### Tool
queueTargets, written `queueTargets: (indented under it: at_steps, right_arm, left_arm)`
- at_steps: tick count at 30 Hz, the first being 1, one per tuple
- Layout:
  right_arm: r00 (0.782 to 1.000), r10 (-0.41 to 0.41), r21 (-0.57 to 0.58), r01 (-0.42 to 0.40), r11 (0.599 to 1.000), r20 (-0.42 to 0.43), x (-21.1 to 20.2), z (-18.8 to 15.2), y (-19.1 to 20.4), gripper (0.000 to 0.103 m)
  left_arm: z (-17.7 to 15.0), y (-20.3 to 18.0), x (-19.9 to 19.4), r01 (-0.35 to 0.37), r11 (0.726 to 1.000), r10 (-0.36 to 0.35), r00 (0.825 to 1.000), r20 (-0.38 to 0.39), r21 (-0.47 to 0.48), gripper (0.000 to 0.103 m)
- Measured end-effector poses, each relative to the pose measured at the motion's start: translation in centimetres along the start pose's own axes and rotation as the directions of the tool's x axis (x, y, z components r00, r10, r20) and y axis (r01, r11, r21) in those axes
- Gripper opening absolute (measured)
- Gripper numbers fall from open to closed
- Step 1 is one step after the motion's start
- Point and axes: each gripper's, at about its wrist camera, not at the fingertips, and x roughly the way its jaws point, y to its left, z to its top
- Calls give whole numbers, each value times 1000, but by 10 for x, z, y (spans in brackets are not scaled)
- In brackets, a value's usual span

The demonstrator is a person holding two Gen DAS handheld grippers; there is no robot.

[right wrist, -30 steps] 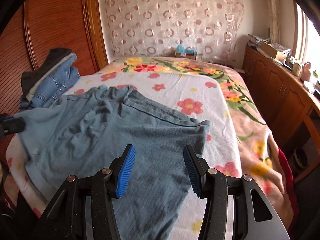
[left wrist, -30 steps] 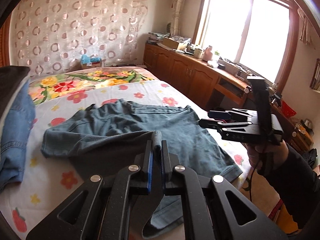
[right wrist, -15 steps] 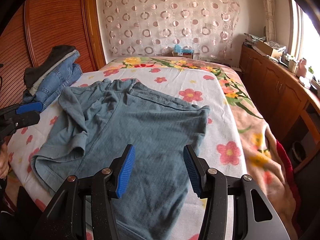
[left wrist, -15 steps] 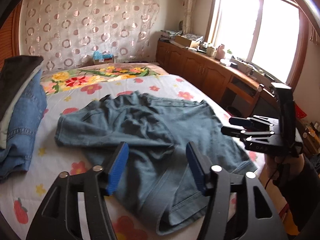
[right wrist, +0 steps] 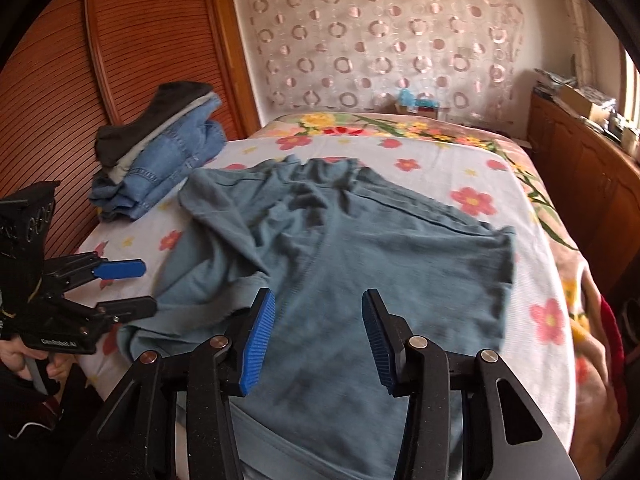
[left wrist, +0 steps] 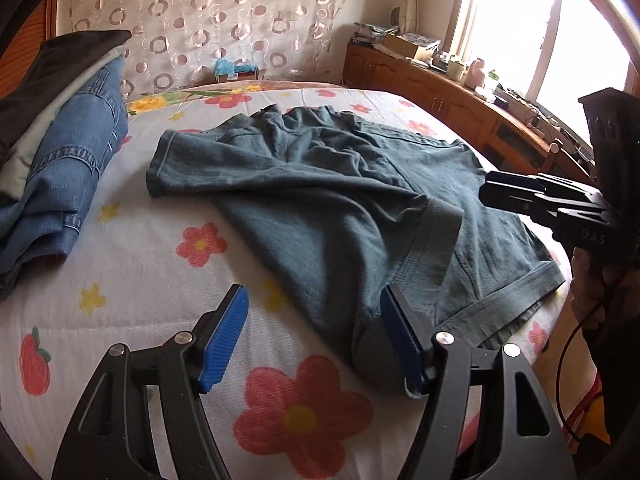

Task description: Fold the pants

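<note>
The grey-blue pants (left wrist: 320,200) lie rumpled on the flowered bed sheet (left wrist: 160,280), one side folded over the other with a cuff turned up. My left gripper (left wrist: 316,308) hovers low over their near edge with its jaws opening; cloth lies under them and nothing is pinched. From the right wrist view, the left gripper (right wrist: 136,288) sits at the pants' (right wrist: 360,248) left edge. My right gripper (right wrist: 318,308) hangs over the near leg, its jaws closing slowly, apart from the cloth. The left wrist view shows the right gripper (left wrist: 488,192) side on, above the pants' right side.
A stack of folded clothes with blue jeans (left wrist: 68,168) rests on the bed's left side (right wrist: 168,152). A wooden cabinet (left wrist: 440,100) runs under the window on the right. A slatted wooden door (right wrist: 120,40) stands behind the stack. A person's hand (left wrist: 588,280) holds the right gripper.
The left gripper, shut on a fold of the pants a second ago, has let go, opened wide and dropped lower. The fold now lies on the bed. The right gripper's jaws narrowed slightly.
</note>
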Motion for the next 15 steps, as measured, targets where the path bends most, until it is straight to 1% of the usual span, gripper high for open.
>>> queueTargets:
  at_steps: [2,3,4,5,11,15]
  right_arm:
    - [1000,9,-9,-9,1000,-2,3,1,3,47]
    - [1000,11,-12,-12,1000,-4,4,1,3,47]
    - [1000,13,-15,-13,1000,-6,7,2,3,47]
    - [1000,12,-18,-12,1000,-8,9,2,4,47]
    - [1000,21,-15,-22,1000,-10,11,5,4,47]
    - [999,49,-24,-49,999,-16,17,8,9,37]
  left_arm:
    - [-1,0,4,3,1000,-3,1000,-16,-2,70]
    - [-2,1,7,0,1000,0,1000,-21,-1,72]
    - [-3,0,6,-5,1000,5,1000,-17,3,81]
    - [-4,0,7,-10,1000,10,1000,-17,4,82]
    - [-7,-3,6,-26,999,26,1000,0,32,82]
    - [-8,-3,5,-32,999,32,999,12,28,82]
